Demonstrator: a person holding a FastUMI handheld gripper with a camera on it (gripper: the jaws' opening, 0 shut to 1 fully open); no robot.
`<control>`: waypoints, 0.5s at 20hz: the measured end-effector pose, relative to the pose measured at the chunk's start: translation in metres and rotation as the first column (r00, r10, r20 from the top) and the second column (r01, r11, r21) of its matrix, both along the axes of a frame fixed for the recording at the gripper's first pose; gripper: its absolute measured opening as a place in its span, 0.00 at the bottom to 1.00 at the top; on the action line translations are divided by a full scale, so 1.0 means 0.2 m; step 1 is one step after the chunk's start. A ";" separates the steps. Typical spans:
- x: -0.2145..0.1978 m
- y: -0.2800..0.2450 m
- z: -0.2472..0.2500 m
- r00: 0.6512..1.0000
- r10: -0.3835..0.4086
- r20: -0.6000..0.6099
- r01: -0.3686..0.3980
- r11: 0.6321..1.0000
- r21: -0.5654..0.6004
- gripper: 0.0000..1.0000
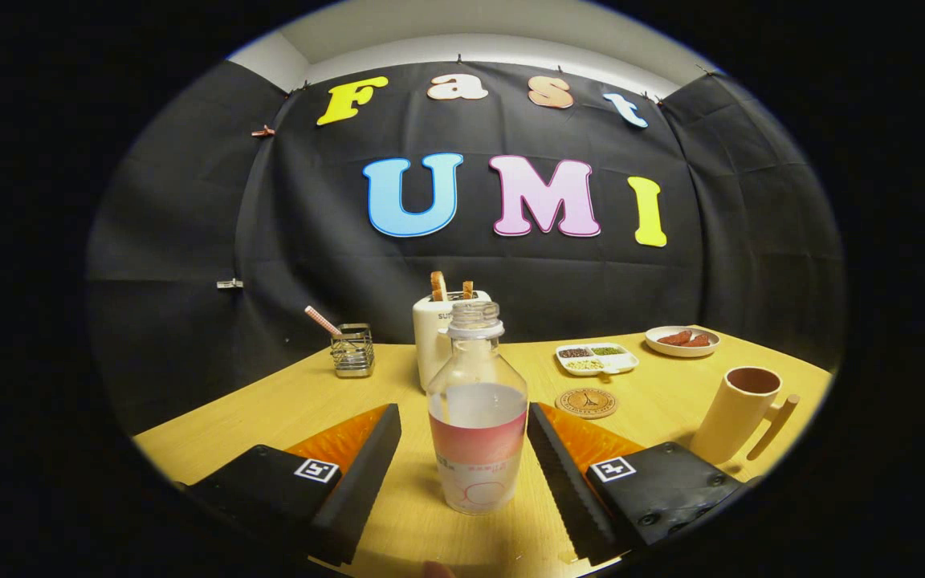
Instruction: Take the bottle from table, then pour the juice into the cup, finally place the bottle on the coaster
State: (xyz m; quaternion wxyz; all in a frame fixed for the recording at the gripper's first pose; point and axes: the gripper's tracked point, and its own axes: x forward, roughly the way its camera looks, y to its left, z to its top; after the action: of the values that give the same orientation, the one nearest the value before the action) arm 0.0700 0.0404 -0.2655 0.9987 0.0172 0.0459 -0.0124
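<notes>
A clear, round-shouldered bottle, capless and part full, with a pink label band, stands upright on the wooden bench between the spread tongs, whose ribbed fingers sit apart from it on both sides. A lopsided squeeze could tip it and spill juice. Beyond, to the right, lie a round patterned coaster and a matte handled cup.

The bottle hides the lower front of the toaster at centre; dish contents too small to tell
</notes>
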 end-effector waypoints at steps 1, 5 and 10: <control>0.02 0.00 -0.02 1.000 -0.002 -0.003 0.002 1.000 -0.005 0.97; 0.06 -0.06 -0.09 0.999 -0.035 -0.028 0.035 0.999 -0.021 0.98; 0.02 -0.09 -0.03 0.998 -0.031 -0.057 0.030 0.999 -0.017 0.77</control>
State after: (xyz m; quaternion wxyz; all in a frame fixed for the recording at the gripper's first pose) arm 0.0742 0.0233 -0.2711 0.9968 0.0096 0.0739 -0.0284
